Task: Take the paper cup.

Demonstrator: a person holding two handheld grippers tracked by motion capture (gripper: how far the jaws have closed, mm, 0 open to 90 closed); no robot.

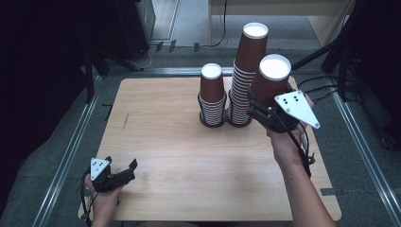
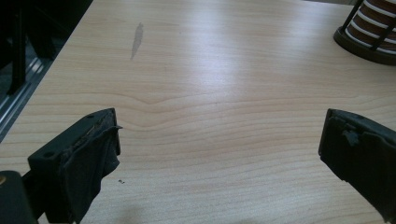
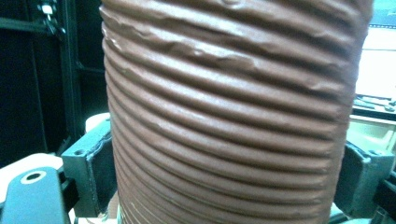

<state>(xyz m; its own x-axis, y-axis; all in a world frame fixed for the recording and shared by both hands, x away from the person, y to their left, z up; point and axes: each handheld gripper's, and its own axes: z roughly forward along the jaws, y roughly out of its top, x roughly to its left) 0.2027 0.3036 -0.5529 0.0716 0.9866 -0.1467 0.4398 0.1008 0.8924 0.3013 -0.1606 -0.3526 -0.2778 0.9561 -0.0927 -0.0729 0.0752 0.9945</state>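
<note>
From above, we see the right gripper point(image 1: 263, 109) pinching a brown ribbed cup point(image 1: 271, 78) just beside the tall stack point(image 1: 246, 75); a careless swing could topple it. Our left gripper point(image 2: 219, 154) rests spread over bare table point(image 2: 210, 70). Close up, the cup's point(image 3: 229, 121) wall looks dented, possibly from squeezing.

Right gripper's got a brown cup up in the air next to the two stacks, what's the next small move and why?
Probably carry the ribbed brown paper cup left and lower it onto the shorter stack. The right gripper is shut on the cup, held clear of the table beside the taller stack. The shorter stack seems the easier target, though either could be intended. The left gripper rests open.
</note>
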